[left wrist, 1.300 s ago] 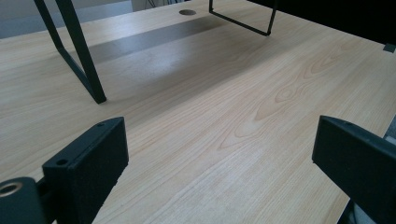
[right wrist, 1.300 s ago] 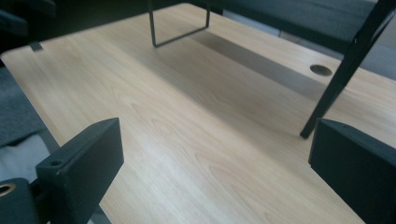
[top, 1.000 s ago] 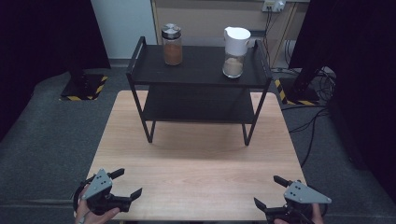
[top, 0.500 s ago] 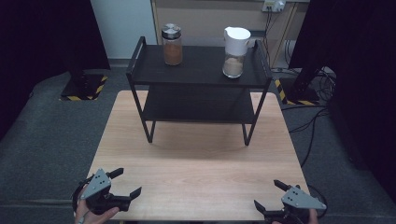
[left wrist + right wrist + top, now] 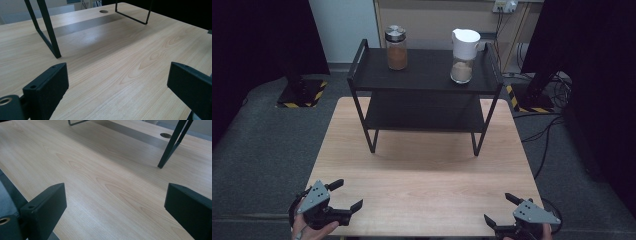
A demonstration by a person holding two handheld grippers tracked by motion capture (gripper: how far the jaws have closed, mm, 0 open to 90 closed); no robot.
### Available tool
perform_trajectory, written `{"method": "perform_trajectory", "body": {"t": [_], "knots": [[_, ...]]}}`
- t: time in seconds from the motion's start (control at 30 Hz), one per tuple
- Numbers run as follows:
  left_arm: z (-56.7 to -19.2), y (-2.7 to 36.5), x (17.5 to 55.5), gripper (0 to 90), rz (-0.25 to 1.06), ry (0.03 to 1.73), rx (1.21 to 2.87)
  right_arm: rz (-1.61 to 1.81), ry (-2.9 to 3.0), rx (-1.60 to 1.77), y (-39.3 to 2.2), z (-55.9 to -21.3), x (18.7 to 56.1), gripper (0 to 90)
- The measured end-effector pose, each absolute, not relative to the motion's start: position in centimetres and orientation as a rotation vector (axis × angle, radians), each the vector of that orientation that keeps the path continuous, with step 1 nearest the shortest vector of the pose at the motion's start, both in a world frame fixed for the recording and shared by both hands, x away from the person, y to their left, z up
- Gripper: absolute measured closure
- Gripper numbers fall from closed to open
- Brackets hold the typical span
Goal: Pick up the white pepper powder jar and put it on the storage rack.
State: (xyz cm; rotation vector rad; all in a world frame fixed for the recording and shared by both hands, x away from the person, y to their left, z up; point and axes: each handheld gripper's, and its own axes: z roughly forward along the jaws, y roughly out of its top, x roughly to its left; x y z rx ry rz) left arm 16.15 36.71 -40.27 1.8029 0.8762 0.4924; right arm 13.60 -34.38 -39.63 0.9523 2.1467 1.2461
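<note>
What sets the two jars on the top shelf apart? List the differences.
The left jar has a dark metal-looking lid; the right jar has a white lid with a spout.
The left jar's contents are reddish brown and fill more than half; the right jar's are paler and sit low.
The right jar stands taller than the left jar.
Both stand upright on the black rack's top shelf, clear-walled and apart from each other.

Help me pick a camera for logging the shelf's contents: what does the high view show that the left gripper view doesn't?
High view: two jars, a metal-lidded jar and a white-lidded jar, on the black rack's top shelf, plus the right gripper. Left gripper view: a round hole in the tabletop. Both: the wooden table, rack legs, and the open left gripper.
</note>
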Motion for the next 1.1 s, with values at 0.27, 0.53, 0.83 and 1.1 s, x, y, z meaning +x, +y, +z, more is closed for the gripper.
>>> {"method": "perform_trajectory", "body": {"t": [0.27, 0.53, 0.83, 1.1], "knots": [[-40.28, 36.77, 16.06, 2.6, 0.501, 0.878, 1.797, 1.261, 2.140, 0.969, -34.63, -39.77, 13.73, 4.3], [-40.32, 36.80, 15.89, 2.7, 0.511, 0.880, 1.785, 1.285, 2.106, 0.987, -35.02, -39.96, 13.67, 4.3], [-40.38, 36.83, 15.75, 2.7, 0.517, 0.883, 1.772, 1.298, 2.090, 1.002, -35.20, -40.06, 13.73, 4.4], [-40.44, 36.96, 15.66, 2.7, 0.523, 0.886, 1.760, 1.292, 2.074, 0.993, -35.25, -40.12, 13.87, 4.5]]}}
